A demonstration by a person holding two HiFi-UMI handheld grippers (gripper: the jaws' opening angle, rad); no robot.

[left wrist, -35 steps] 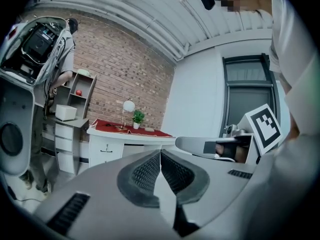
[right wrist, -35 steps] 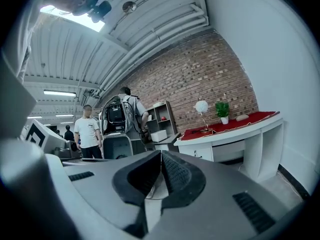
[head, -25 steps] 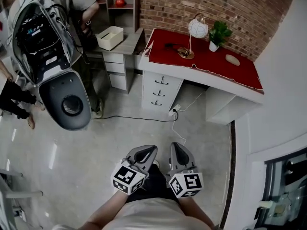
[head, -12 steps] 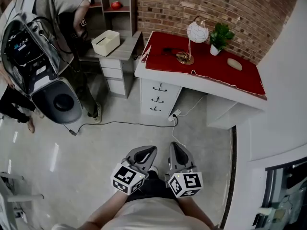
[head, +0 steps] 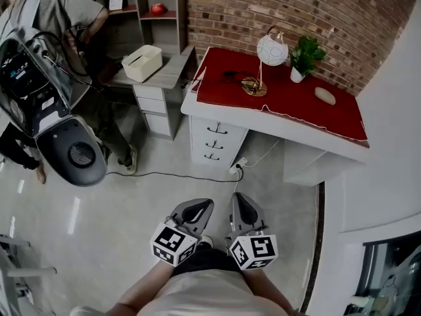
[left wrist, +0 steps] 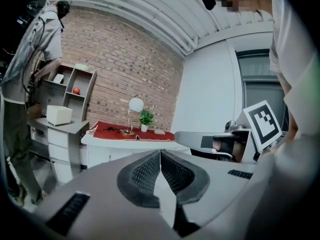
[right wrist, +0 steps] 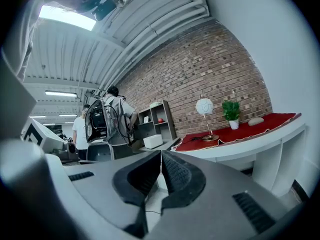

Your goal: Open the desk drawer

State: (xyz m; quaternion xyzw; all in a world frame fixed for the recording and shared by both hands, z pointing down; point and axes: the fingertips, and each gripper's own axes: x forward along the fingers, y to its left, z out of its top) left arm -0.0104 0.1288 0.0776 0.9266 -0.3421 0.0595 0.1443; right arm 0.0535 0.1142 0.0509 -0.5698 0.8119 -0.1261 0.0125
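Note:
A white desk (head: 309, 139) with a red cloth stands against the brick wall, ahead of me. Its drawer unit (head: 214, 142) sits under the left end, with three shut drawers, each with a dark handle. My left gripper (head: 202, 206) and right gripper (head: 237, 199) are held side by side low in the head view, well short of the desk. Both are shut with nothing between the pads. The desk (left wrist: 125, 139) appears far off in the left gripper view, and the desk (right wrist: 240, 144) shows to the right in the right gripper view.
A globe lamp (head: 271, 49), a potted plant (head: 306, 55) and a small pale object (head: 325, 95) rest on the red cloth. A grey side desk (head: 158, 78) with a white box (head: 141, 62) stands to the left. A person with a backpack rig (head: 39, 84) stands there. A black cable (head: 171, 175) crosses the floor.
Both grippers keep their place in the head view while the desk and drawer unit have drawn closer and lower in the frame. The jaws stay shut.

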